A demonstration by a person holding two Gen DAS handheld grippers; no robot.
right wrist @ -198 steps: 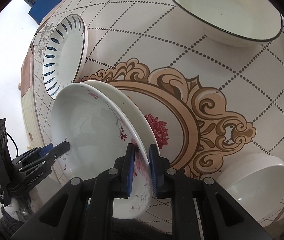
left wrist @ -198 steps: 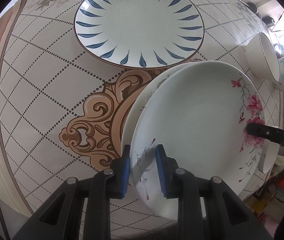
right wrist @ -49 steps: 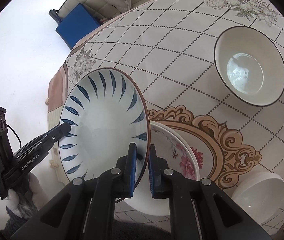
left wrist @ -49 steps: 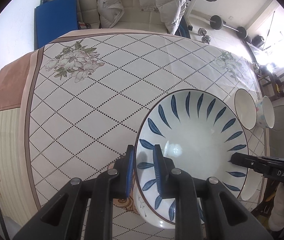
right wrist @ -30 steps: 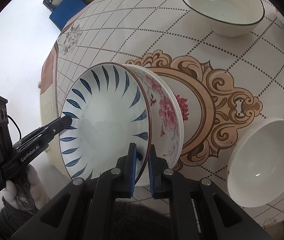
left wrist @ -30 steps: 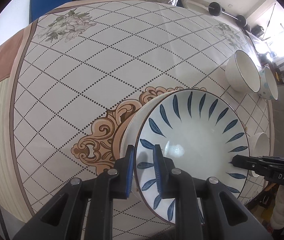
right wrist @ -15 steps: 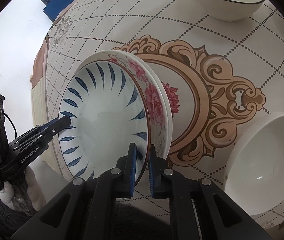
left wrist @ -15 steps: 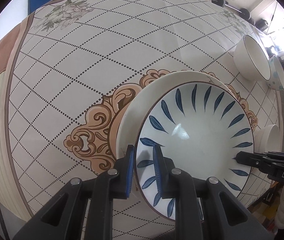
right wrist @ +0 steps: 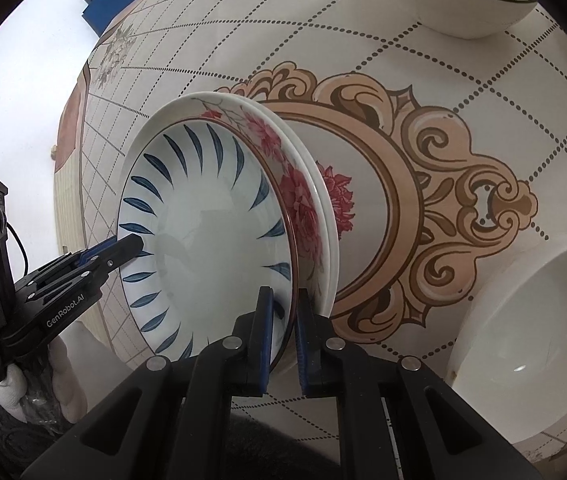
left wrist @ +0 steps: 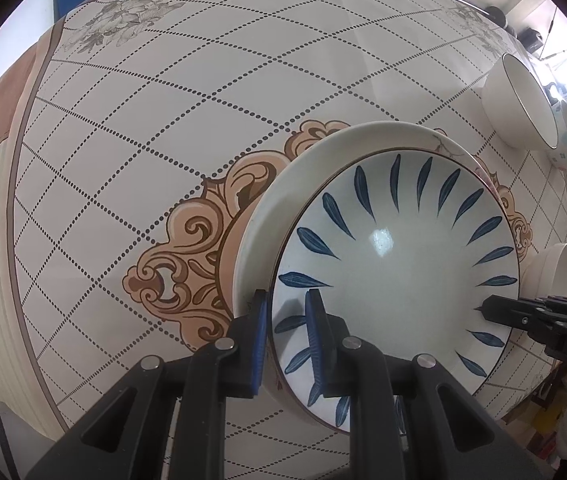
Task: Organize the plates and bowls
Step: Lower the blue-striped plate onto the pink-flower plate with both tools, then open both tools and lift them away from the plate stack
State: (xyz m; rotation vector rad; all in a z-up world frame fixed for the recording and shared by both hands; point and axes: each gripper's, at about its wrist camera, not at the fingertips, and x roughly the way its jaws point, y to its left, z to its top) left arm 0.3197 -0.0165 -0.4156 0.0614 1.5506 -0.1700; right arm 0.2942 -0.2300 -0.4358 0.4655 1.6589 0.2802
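Left wrist view: the left gripper (left wrist: 286,330) has its blue pads on either side of the near rim of the blue-leaf plate (left wrist: 399,264), clamped on it. That plate sits nested in the floral plate (left wrist: 279,196), over the tan scroll medallion on the tablecloth (left wrist: 155,132). The right gripper (left wrist: 483,307) pokes in from the right, tip on the plate's right rim. Two bowls (left wrist: 523,104) sit far right, and another white bowl (left wrist: 559,268) is just right of the plates.

Right wrist view: the right gripper (right wrist: 283,330) pinches the plate's near rim between both pads. The left gripper (right wrist: 131,246) holds the left rim. Red flowers of the floral plate peek out on the right side, a second white rim under it. White bowl at near right, black-rimmed bowl (right wrist: 475,12) at far right.
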